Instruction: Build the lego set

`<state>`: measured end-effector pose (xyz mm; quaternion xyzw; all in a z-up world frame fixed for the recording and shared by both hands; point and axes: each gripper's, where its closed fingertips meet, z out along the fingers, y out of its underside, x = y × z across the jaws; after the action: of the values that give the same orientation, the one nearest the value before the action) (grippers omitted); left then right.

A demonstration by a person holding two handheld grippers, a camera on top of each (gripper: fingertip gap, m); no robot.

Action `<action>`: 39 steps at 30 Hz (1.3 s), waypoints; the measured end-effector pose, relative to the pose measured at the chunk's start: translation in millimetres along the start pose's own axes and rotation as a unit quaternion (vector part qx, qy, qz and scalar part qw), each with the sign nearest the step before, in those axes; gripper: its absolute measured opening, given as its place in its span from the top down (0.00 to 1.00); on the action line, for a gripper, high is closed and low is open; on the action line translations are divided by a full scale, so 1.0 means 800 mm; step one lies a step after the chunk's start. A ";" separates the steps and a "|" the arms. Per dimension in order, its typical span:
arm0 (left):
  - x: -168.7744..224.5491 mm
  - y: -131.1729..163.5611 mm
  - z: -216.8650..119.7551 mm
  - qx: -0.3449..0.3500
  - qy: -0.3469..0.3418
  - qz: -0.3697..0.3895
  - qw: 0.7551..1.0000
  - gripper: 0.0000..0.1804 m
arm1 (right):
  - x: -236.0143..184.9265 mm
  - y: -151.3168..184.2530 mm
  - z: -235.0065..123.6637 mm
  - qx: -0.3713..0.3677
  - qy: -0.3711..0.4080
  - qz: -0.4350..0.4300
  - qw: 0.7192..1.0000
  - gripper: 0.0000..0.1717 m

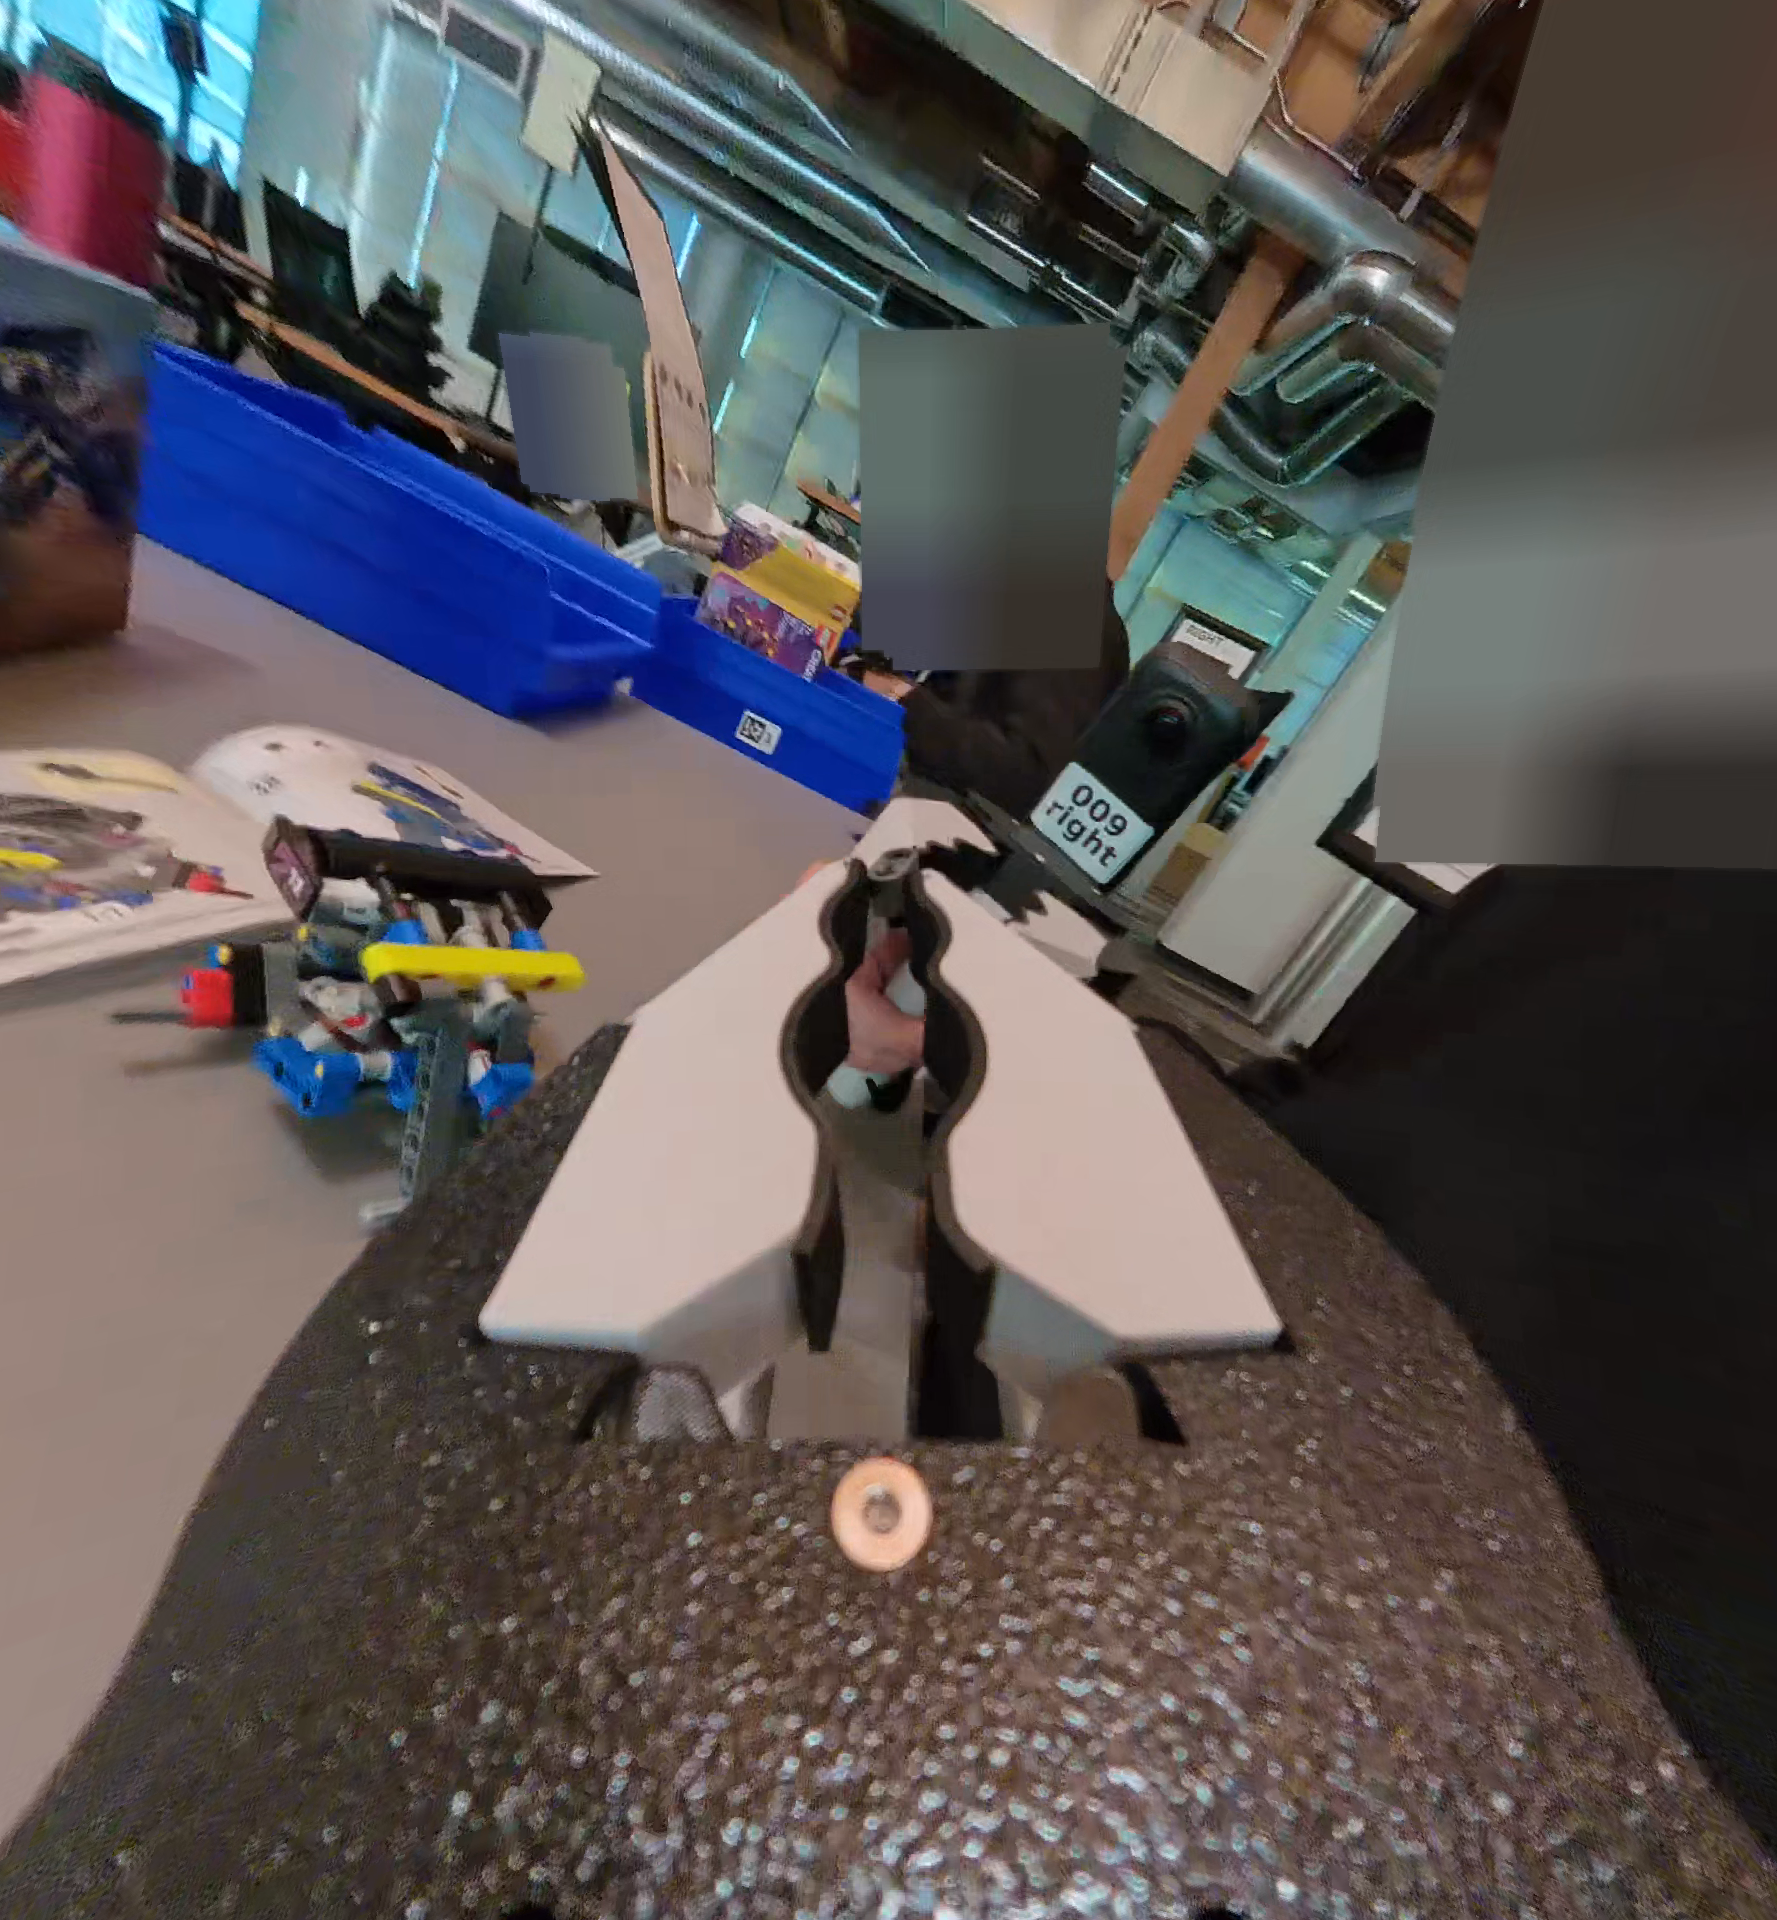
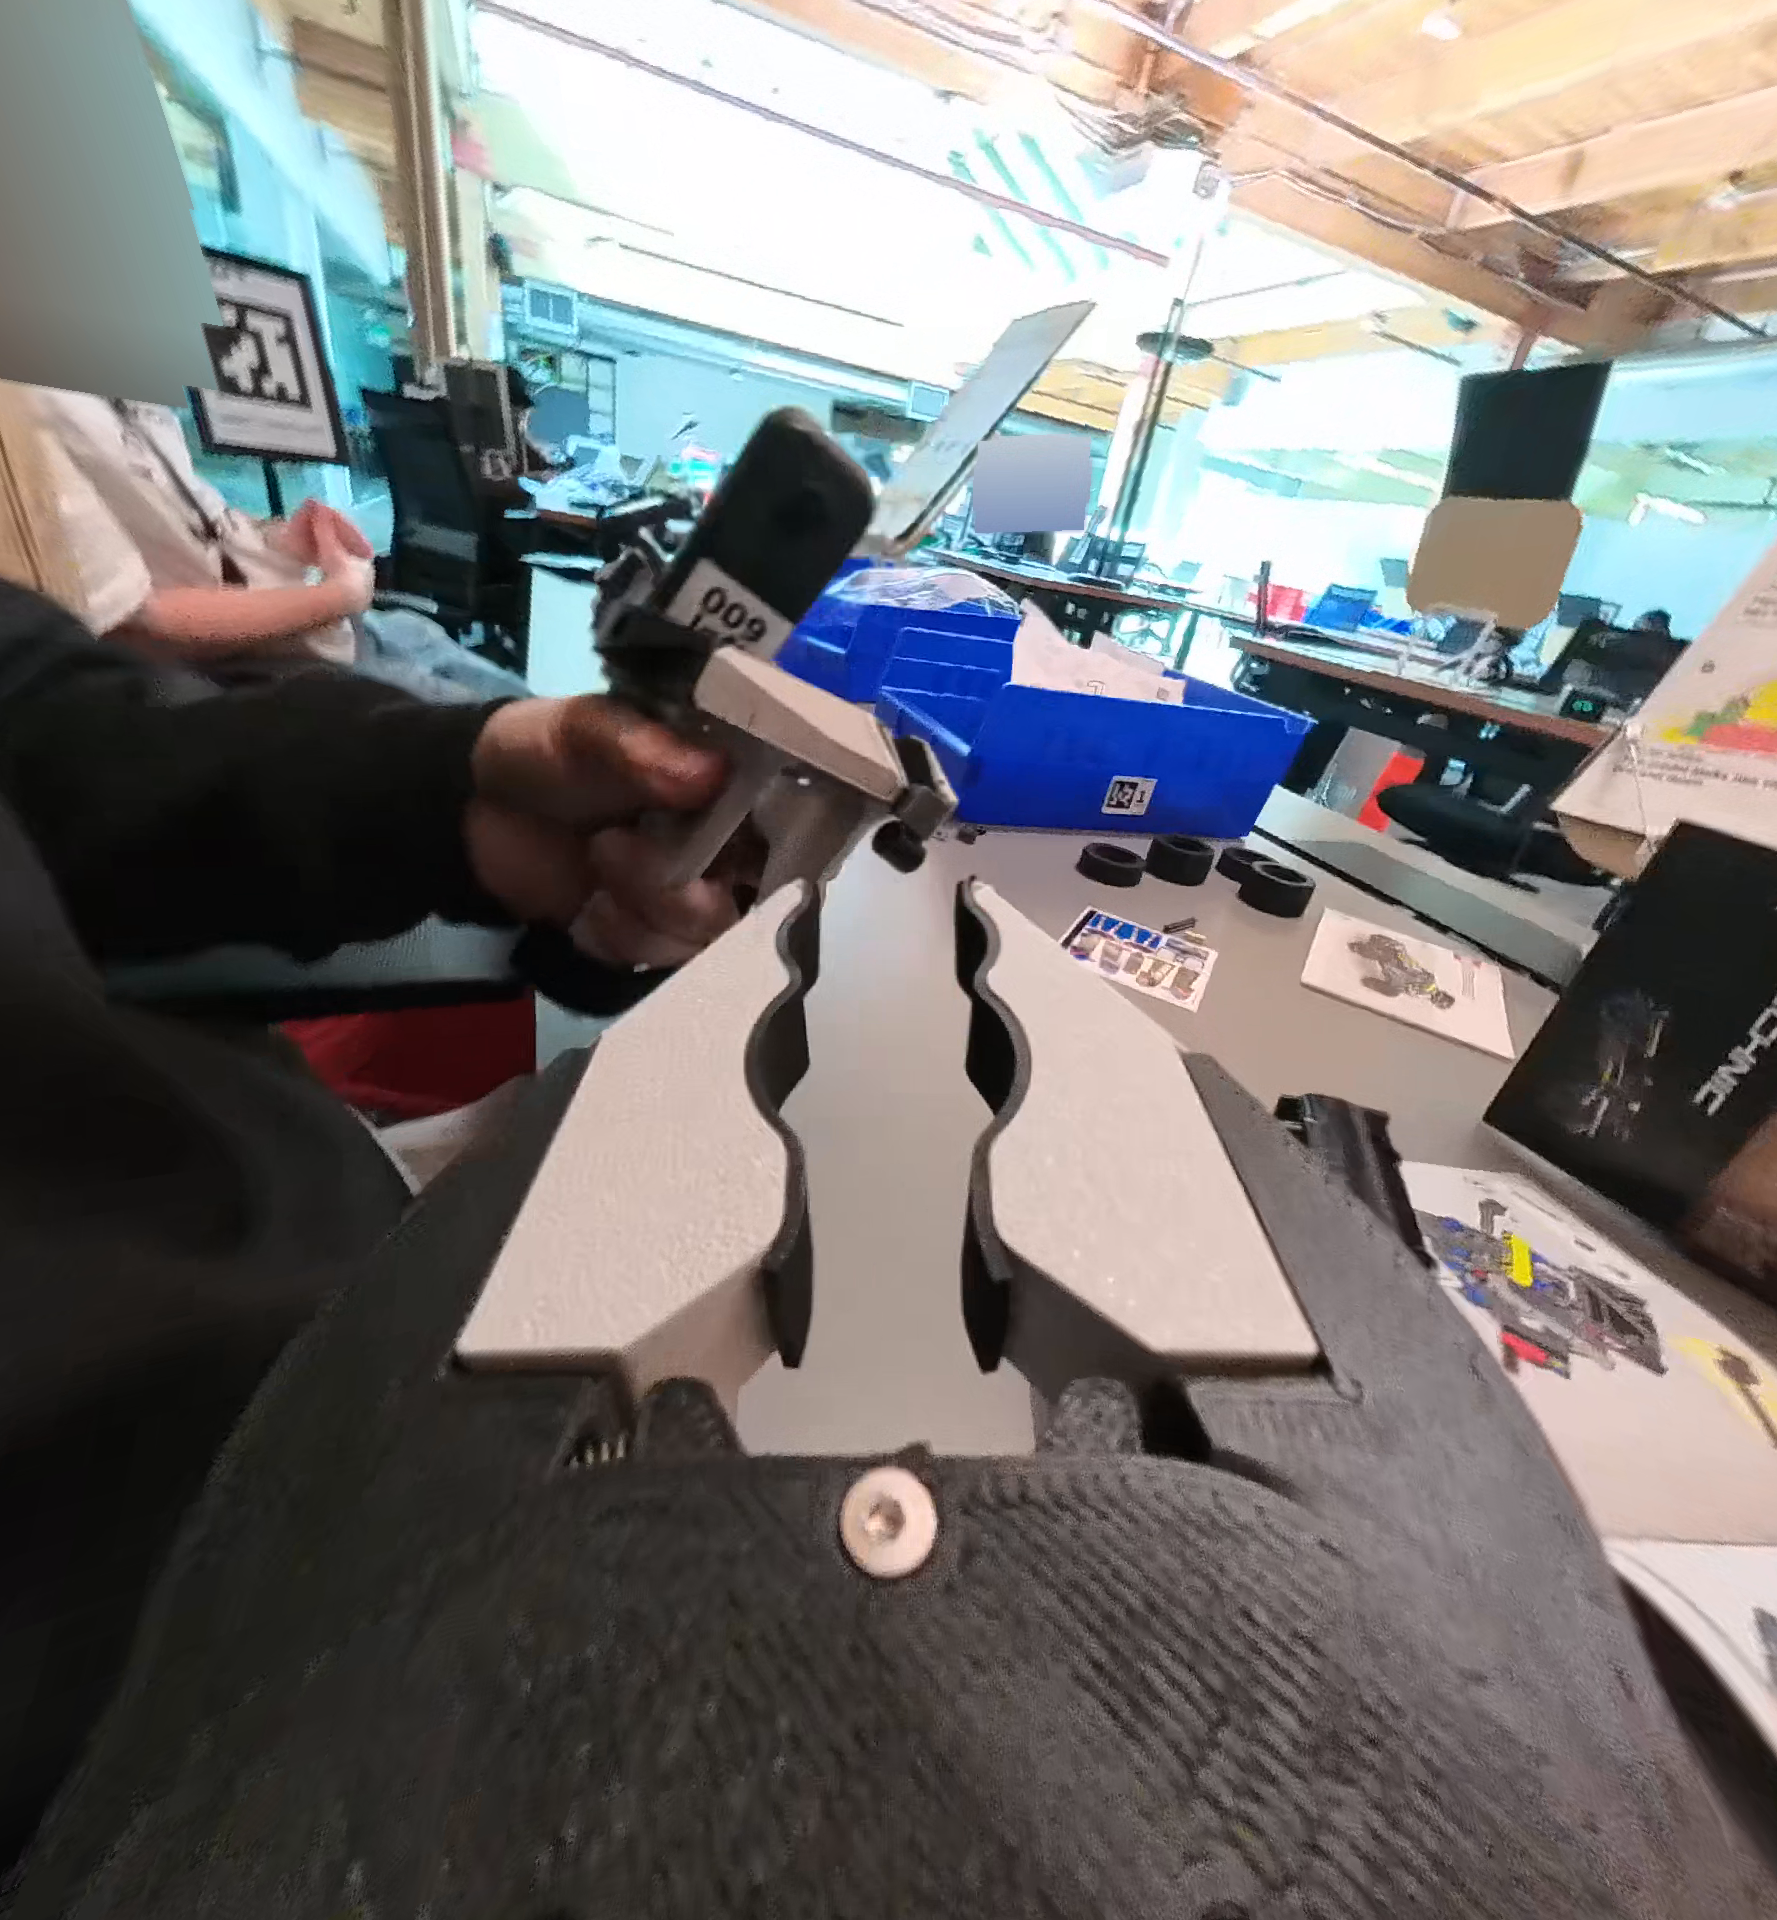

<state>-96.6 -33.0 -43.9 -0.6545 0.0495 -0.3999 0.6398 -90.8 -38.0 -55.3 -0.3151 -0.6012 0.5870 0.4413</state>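
- Pinching a small grey connector (image 1: 889,868) at the very tips of the left hand-held gripper (image 1: 889,883), fingers clenched on it and raised clear of the worktop (image 1: 572,748).
- Showing, from the right wrist view, the same connector (image 2: 928,805) with a black round knob (image 2: 903,847) hanging under it, just ahead of the right tips and above them.
- Holding the right hand-held gripper (image 2: 889,894) released, jaws well apart, with nothing between them but bare grey worktop (image 2: 884,1039).
- Judging the pinch shallow, with only the tip ends on the part: worth keeping the squeeze steady and the wrist level, since so small and smooth a piece could probably twist out.
- Lying to the left of the left gripper: a toy-brick model (image 1: 385,997), blue, black and grey with a yellow holed beam, hard glossy plastic, resting beside an open instruction booklet (image 1: 84,831) of thin printed paper.
- Standing behind: blue bins (image 1: 375,540), rigid and straight-walled.
- Sitting farther off in the right view: black tyres (image 2: 1175,860), matt and ring-shaped, a flat sticker sheet (image 2: 1138,956), a leaflet (image 2: 1403,982) and a dark cardboard box (image 2: 1694,1049).
- Noting the fingers' wavy black inner pads against flat pale-grey outer plates.
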 end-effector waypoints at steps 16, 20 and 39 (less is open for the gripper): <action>0.001 -0.005 0.004 0.058 -0.049 0.064 0.995 0.98 | 0.009 -0.009 0.008 0.040 0.041 0.060 0.997 0.89; 0.005 -0.003 0.006 0.066 -0.039 0.054 0.996 0.98 | 0.007 -0.013 0.008 0.046 0.039 0.056 0.997 0.96; 0.006 -0.002 0.001 0.017 0.019 0.115 0.993 0.99 | -0.002 -0.018 -0.012 0.067 -0.139 0.354 0.922 0.96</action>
<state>-93.5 -35.0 -39.8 -0.6257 0.1292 -0.3368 0.6917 -79.5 -36.8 -42.0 -0.3923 -0.4651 0.7818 0.1363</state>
